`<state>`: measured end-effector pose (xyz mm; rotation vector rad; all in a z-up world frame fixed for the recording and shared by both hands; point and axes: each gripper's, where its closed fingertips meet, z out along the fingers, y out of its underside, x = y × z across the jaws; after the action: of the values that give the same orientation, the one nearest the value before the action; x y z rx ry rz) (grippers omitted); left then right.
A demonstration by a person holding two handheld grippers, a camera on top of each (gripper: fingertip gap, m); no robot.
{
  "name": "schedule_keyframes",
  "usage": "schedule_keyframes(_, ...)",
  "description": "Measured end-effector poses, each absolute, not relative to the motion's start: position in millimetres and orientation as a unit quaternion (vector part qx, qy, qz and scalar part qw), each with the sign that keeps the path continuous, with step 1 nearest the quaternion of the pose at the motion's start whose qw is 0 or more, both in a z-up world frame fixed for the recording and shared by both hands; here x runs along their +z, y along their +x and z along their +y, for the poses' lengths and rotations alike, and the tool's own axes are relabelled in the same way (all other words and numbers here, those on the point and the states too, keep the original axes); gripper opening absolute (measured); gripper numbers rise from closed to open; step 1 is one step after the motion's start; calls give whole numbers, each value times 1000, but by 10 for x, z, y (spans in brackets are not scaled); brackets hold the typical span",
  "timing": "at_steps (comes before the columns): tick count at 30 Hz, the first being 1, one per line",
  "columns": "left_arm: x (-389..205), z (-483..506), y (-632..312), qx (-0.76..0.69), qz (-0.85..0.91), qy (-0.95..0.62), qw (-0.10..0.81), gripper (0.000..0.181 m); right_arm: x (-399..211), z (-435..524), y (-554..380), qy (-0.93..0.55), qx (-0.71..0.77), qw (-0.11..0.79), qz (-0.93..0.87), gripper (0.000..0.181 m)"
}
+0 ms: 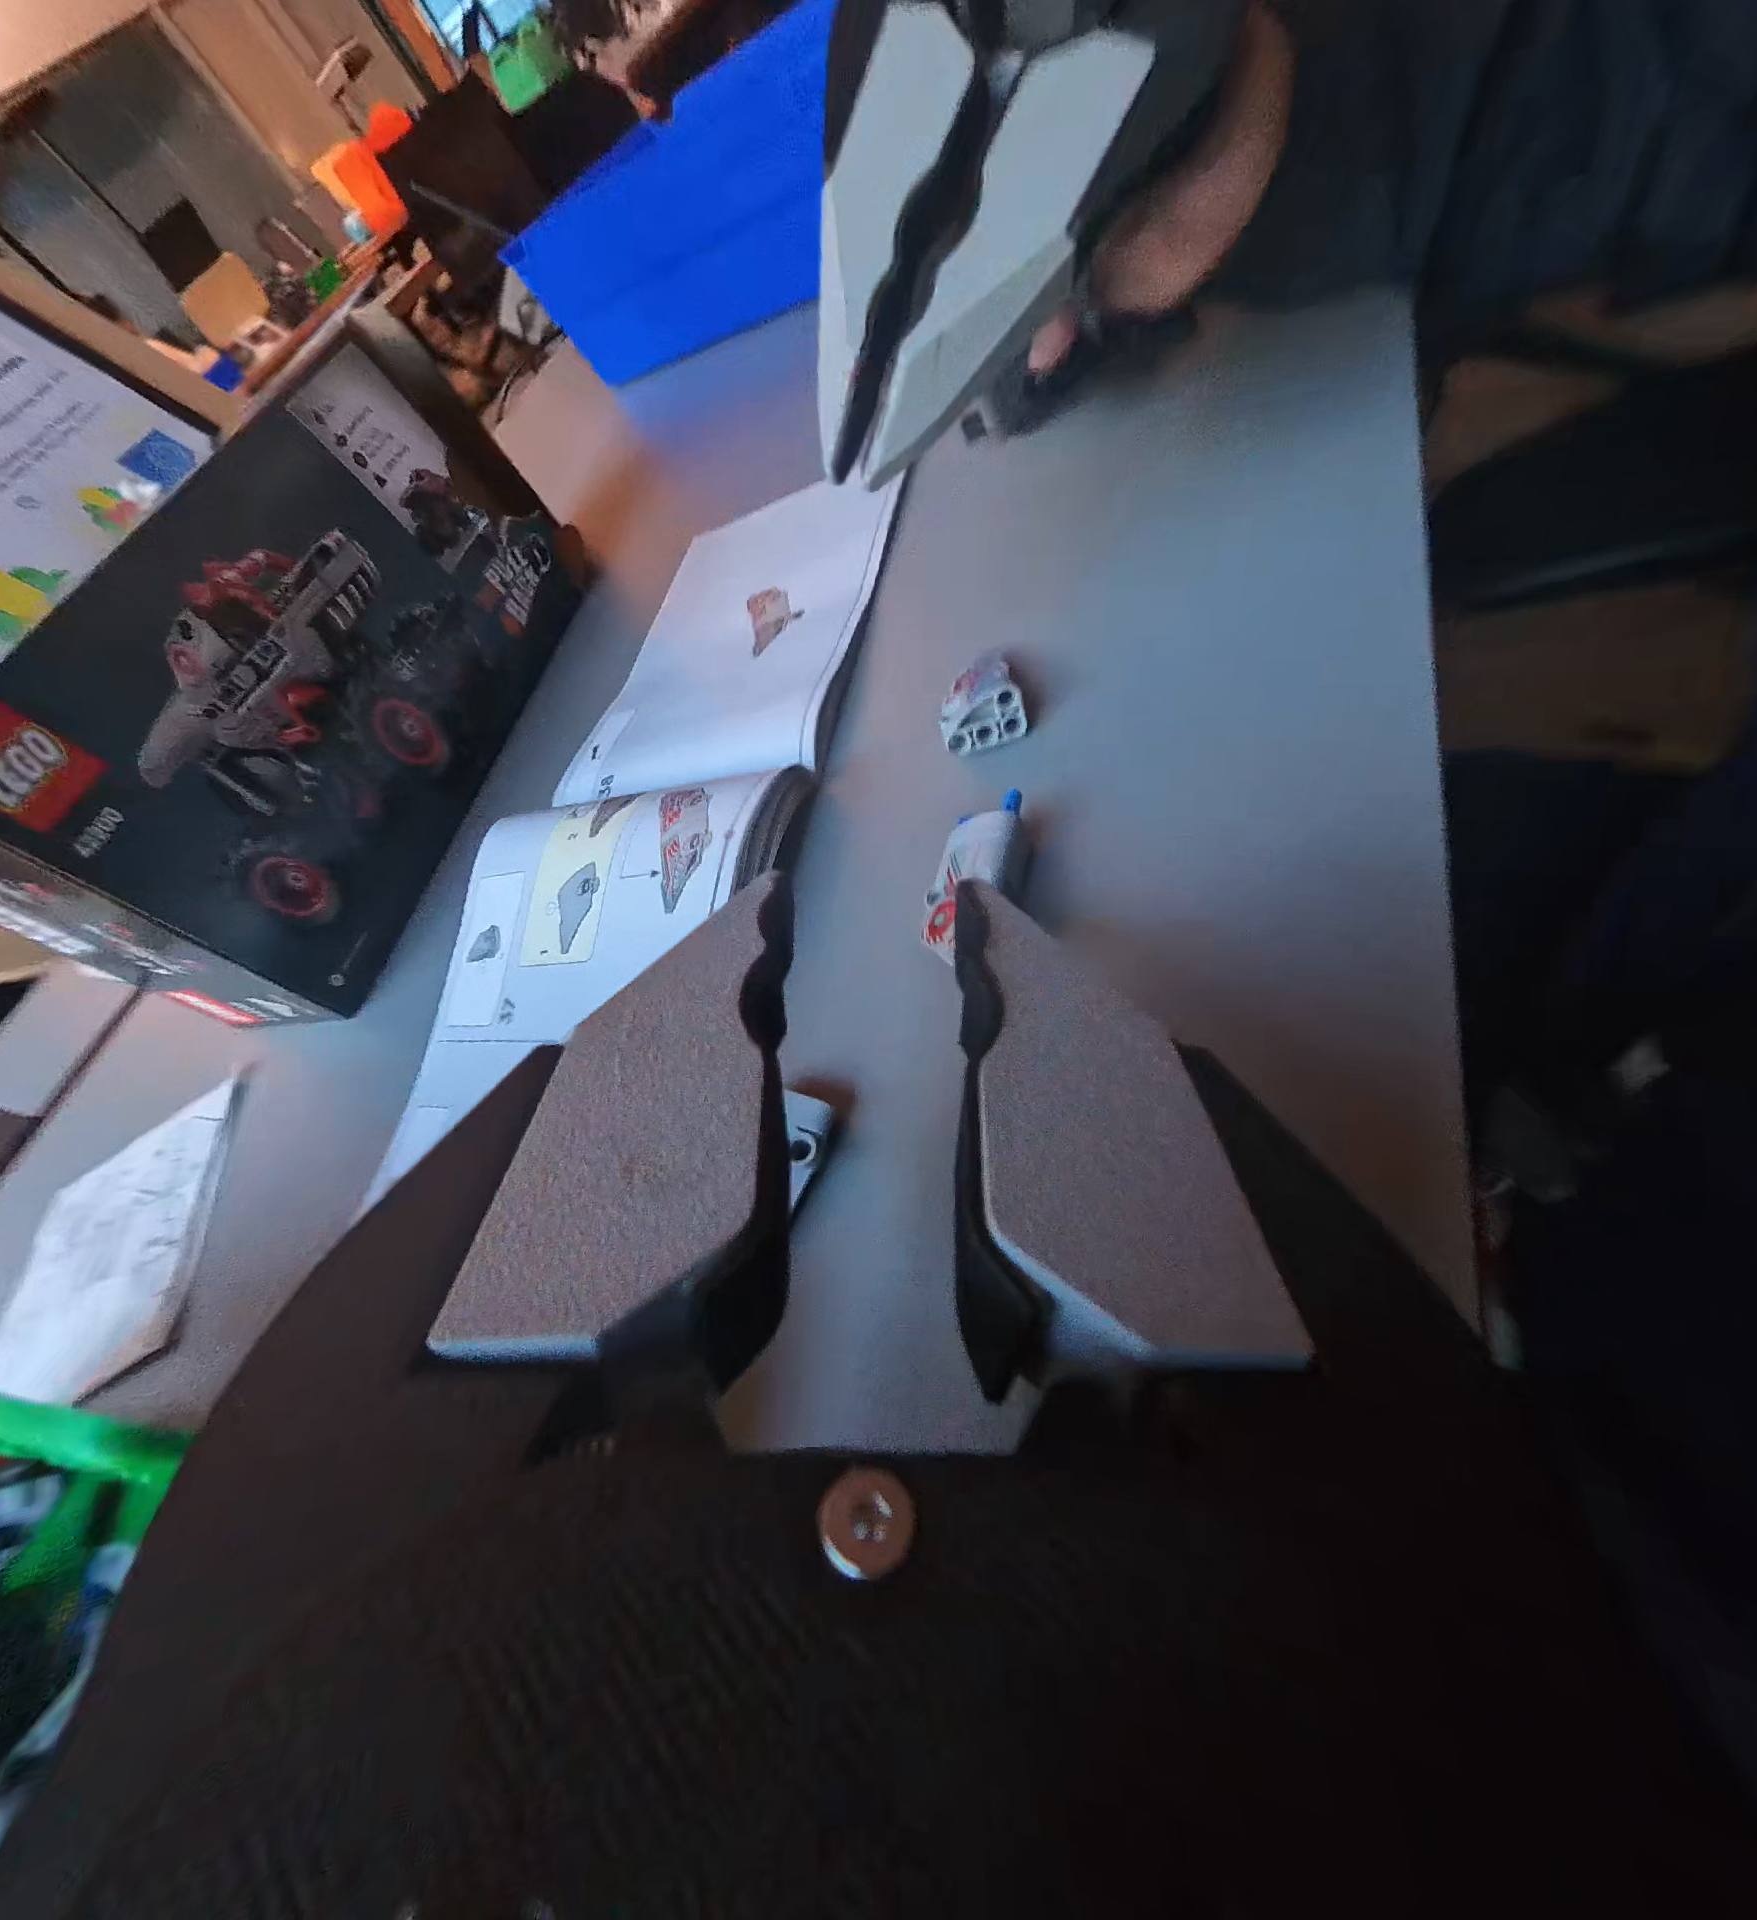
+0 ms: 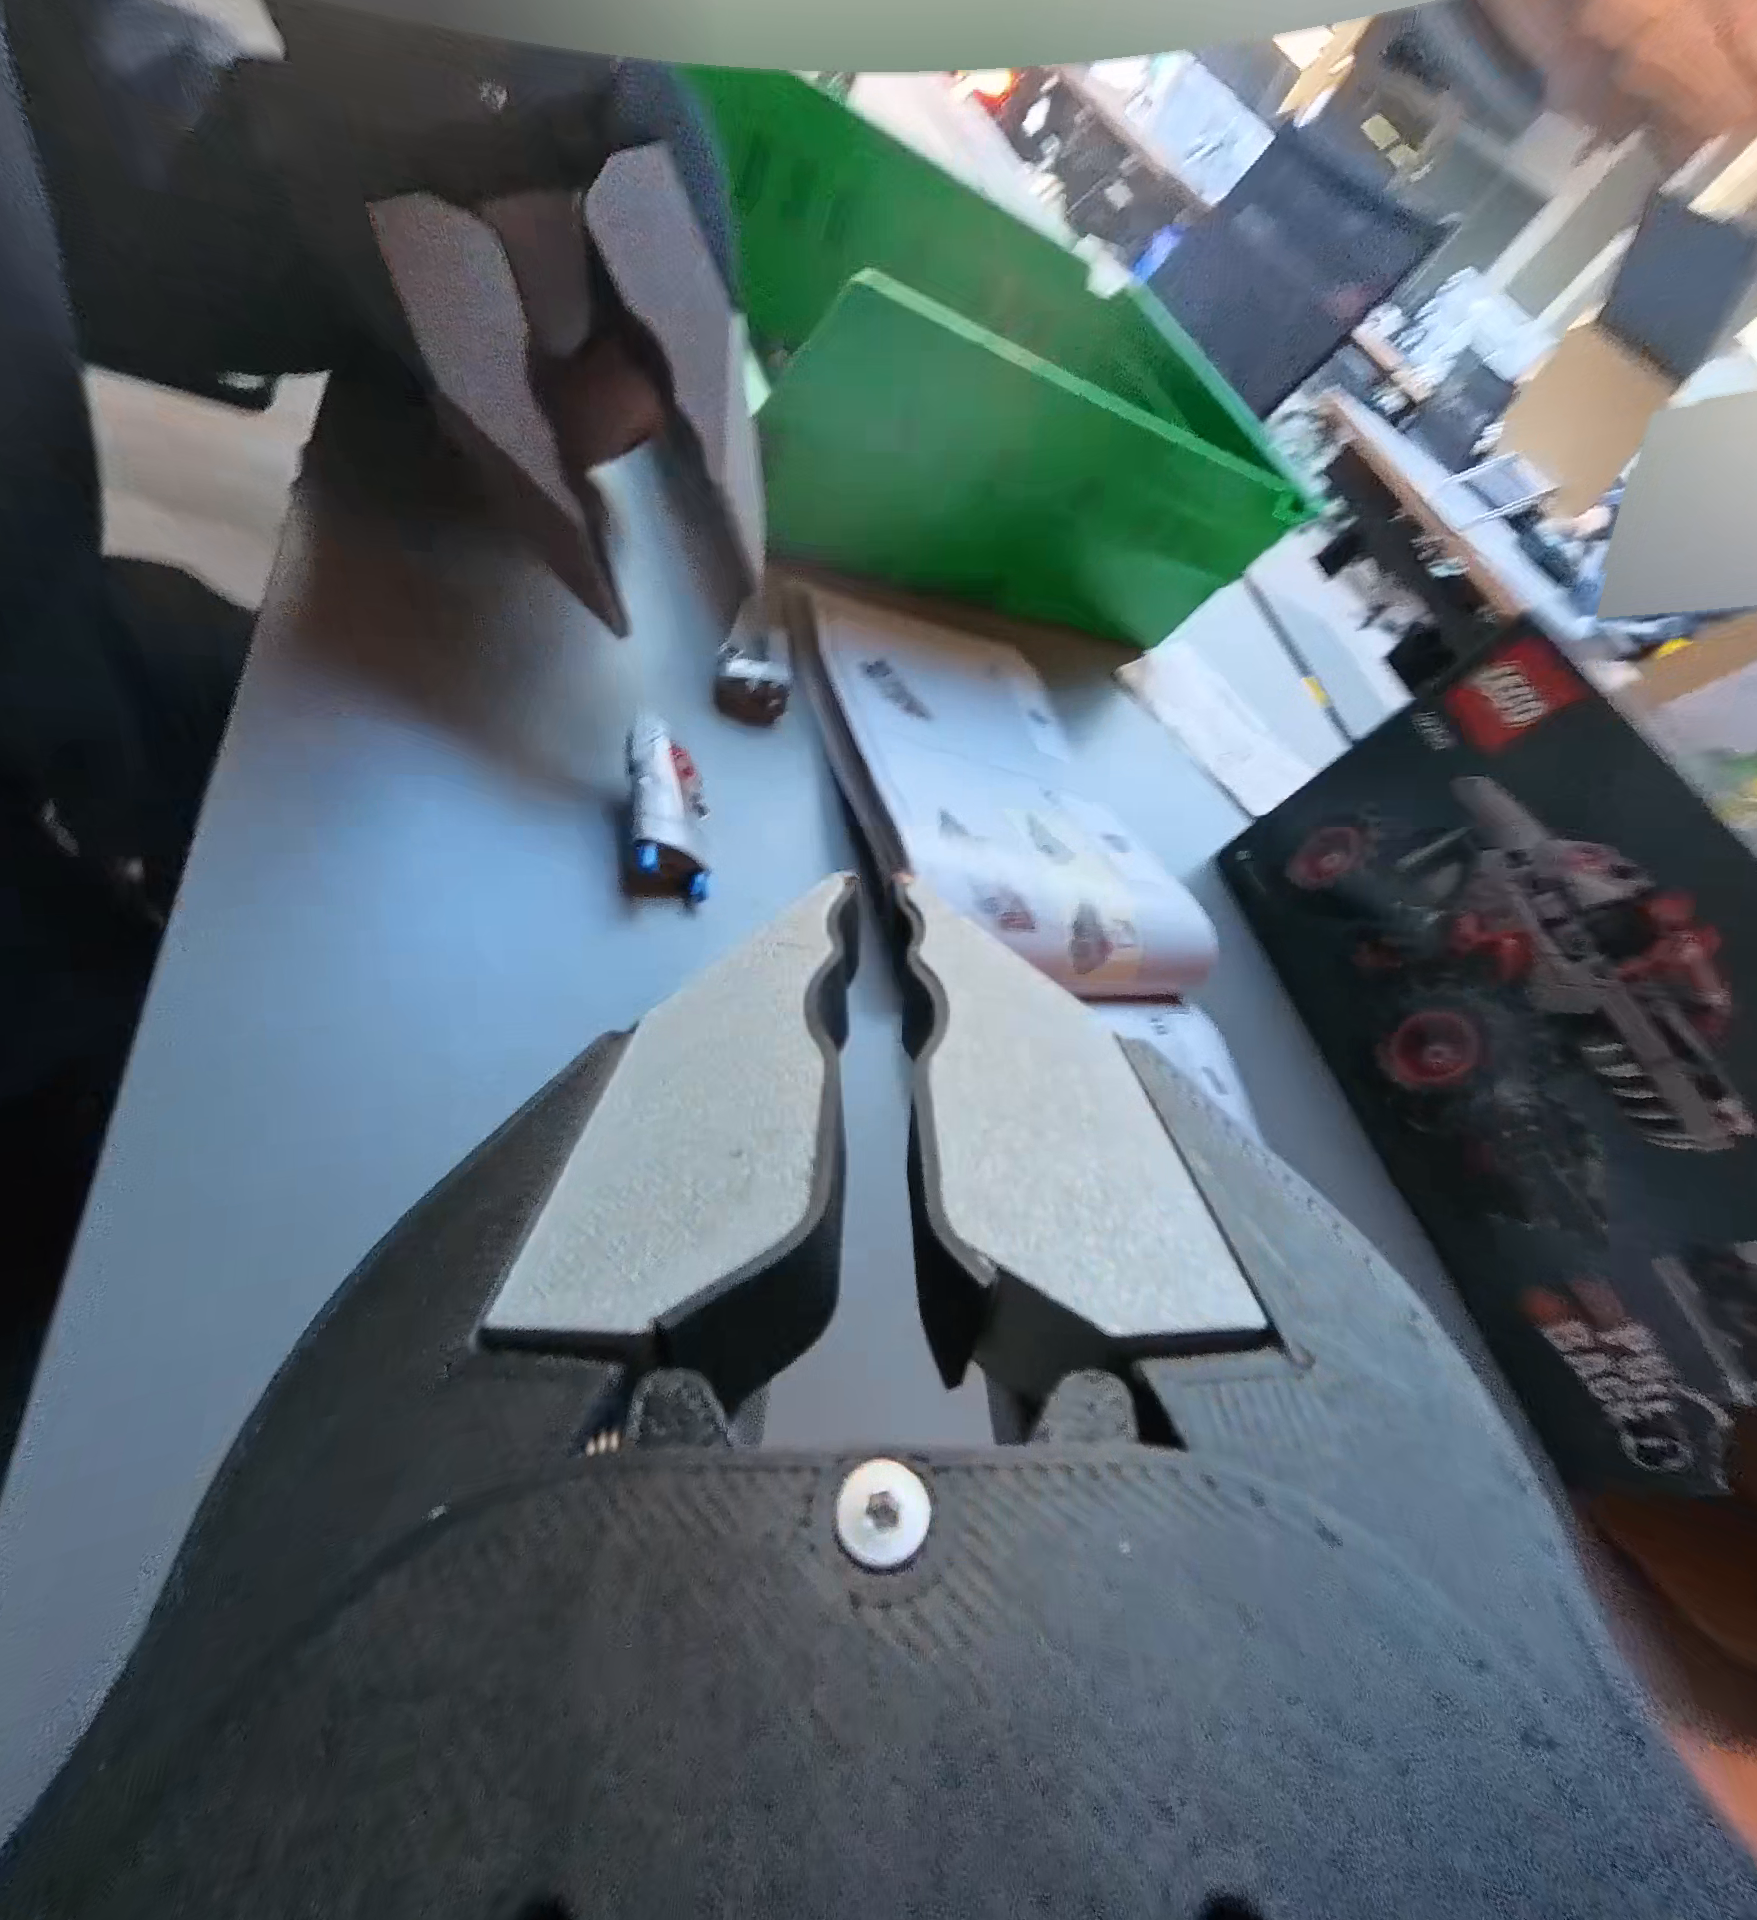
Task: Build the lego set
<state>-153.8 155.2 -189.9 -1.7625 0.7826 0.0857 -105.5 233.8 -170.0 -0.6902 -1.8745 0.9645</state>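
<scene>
Across the left wrist view: left gripper [image 1: 869, 914] tilted over the grey tabletop [image 1: 1217, 644], fingers spread apart with nothing between them. Just past its tips, one small white lego sub-assembly with red print and blue pins [image 1: 978, 868]; farther on, one white lego piece with holes [image 1: 983, 707], apart from the first. One more grey piece [image 1: 809, 1138] half hidden behind the left finger. One open instruction booklet [image 1: 739, 665] beside the pieces, one black lego box [image 1: 240, 727] beyond it. One blue bin [image 1: 687, 239] at the far end, one green bin [image 1: 12, 1558] at the near corner. Right gripper [image 1: 853, 473] hanging above the booklet's far edge, nearly closed, empty.

Over in the right wrist view: right gripper [image 2: 879, 894] with only a narrow gap between its tips, holding nothing, above the booklet's spine [image 2: 957, 769]. Two lego pieces on the tabletop [image 2: 386, 987]: the printed sub-assembly [image 2: 661, 810] and a smaller piece [image 2: 749, 681] under the left gripper [image 2: 676, 618], which gapes open. One green bin [image 2: 978, 457], one black box [image 2: 1539, 987]
</scene>
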Motion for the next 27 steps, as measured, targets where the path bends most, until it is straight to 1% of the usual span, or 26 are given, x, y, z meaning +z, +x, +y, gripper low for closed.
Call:
schedule_keyframes(1,-1851,1540,-1550,8,322,-750,578,30,-1641,2376,-1058,-285,398,453,-745,2)
schedule_keyframes(3,-1773,1532,-1592,-32,298,-749,591,31,-1609,2417,-1056,-303,417,440,-736,3)
schedule_keyframes(6,-1728,1542,-1643,-43,278,-749,601,31,-1673,2452,-1064,-331,424,410,-736,15)
schedule_keyframes(10,-1750,1536,-1619,-39,287,-749,596,23,-1703,2462,-1070,-331,409,417,-741,15)
schedule_keyframes(13,-1728,1541,-1644,-46,277,-749,600,21,-1716,2479,-1071,-338,409,414,-740,14)
schedule_keyframes(19,-1673,1557,-1718,-57,248,-749,612,22,-1699,2513,-1074,-347,413,417,-732,17)
schedule_keyframes(27,-1699,1566,-1710,-45,253,-753,606,23,-1748,2510,-1072,-349,404,411,-739,17)
